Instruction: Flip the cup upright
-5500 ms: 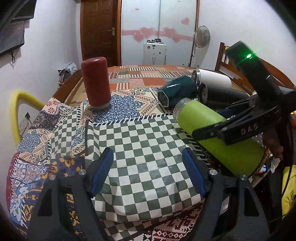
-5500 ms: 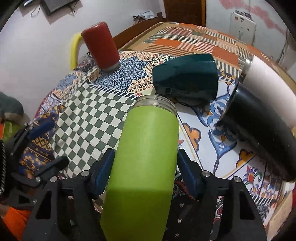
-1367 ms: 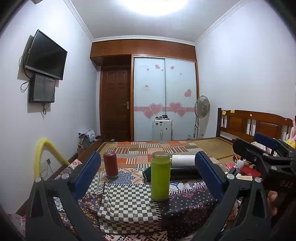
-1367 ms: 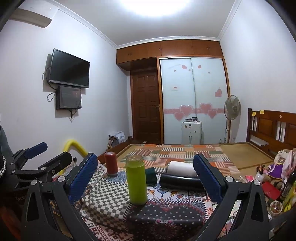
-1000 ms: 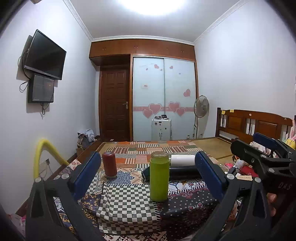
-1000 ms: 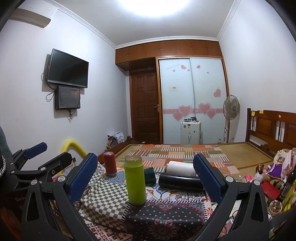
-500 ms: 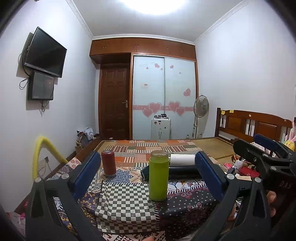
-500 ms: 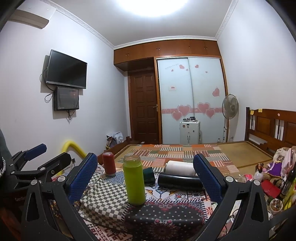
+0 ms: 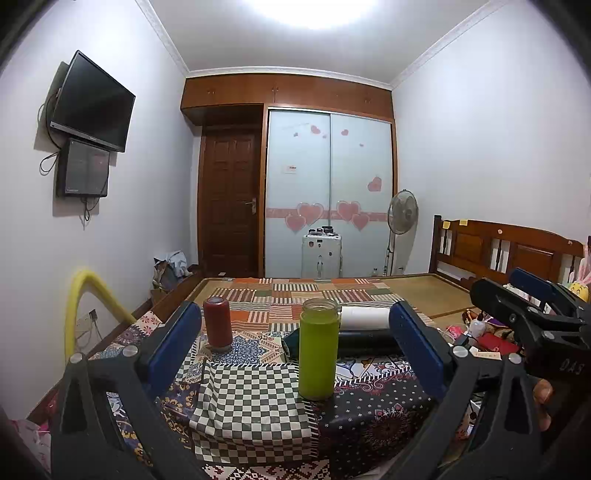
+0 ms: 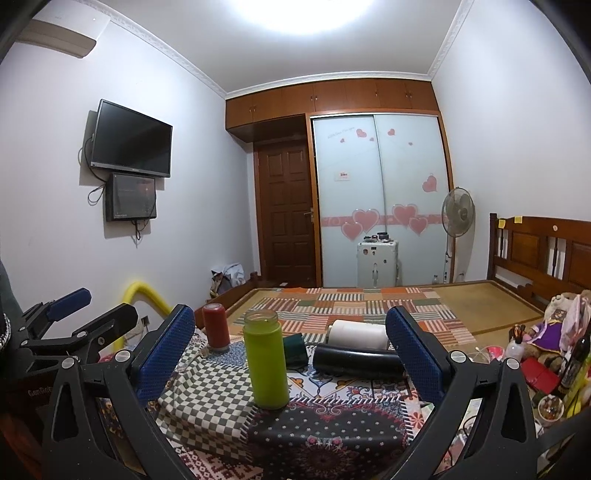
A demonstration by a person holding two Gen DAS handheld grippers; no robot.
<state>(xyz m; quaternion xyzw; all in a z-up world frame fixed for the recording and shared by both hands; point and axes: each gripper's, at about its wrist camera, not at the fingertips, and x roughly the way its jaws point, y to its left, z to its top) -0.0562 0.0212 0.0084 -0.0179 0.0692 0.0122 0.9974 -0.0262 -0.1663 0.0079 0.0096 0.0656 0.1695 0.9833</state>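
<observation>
The patchwork bed (image 9: pixel 325 291) fills the room's middle; the left gripper (image 9: pixel 295 347) and right gripper (image 10: pixel 290 349) hang near, both spread wide, grasping nothing; the green cup (image 9: pixel 318 350) stands upright on the checked cloth (image 9: pixel 255 398), red bottle (image 9: pixel 218 324) far left.

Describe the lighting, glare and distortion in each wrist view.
Left wrist view: blown-out ceiling light at top, walls bowed by fisheye, tall green glass-rimmed cup sharp and evenly lit. Right wrist view: same ceiling glare, dark vignetted corners, sharp blue-padded open right gripper.
</observation>
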